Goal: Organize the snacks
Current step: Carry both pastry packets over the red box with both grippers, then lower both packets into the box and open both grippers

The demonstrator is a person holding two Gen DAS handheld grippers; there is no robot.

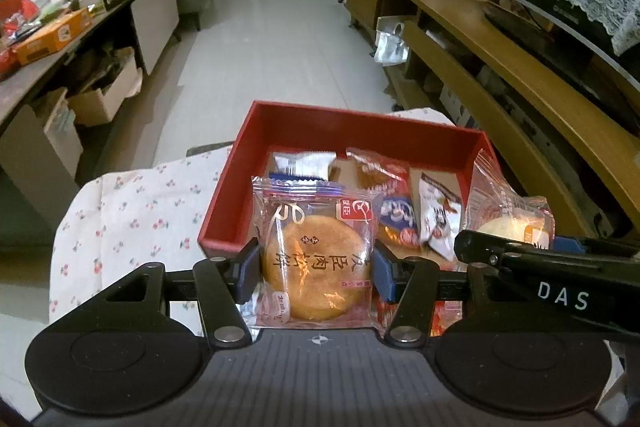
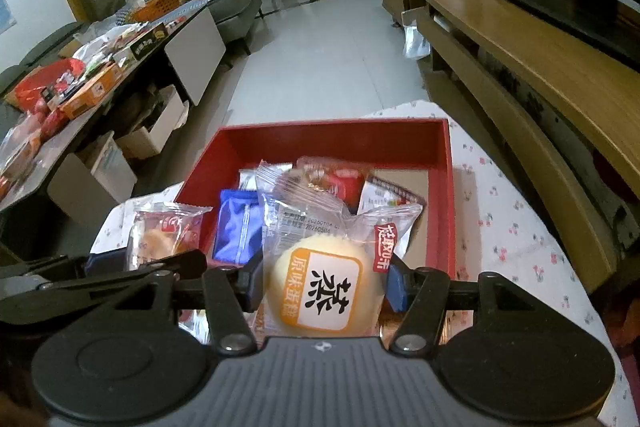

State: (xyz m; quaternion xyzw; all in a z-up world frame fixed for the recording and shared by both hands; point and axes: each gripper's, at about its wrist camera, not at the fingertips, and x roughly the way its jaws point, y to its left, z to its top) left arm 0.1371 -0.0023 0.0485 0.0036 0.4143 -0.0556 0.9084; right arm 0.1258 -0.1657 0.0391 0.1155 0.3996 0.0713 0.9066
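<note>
Two grippers each clamp one clear-wrapped snack, the left gripper (image 1: 316, 269) a round golden-brown pastry (image 1: 318, 263), the right gripper (image 2: 324, 281) a pale round cake (image 2: 324, 283), both near the front rim of the one red rectangular box (image 2: 450, 195), whose far right corner lies bare.

Dim indoor light, greenish cast; glare on snack wrappers; fisheye bending, dark vignetted corners.
</note>
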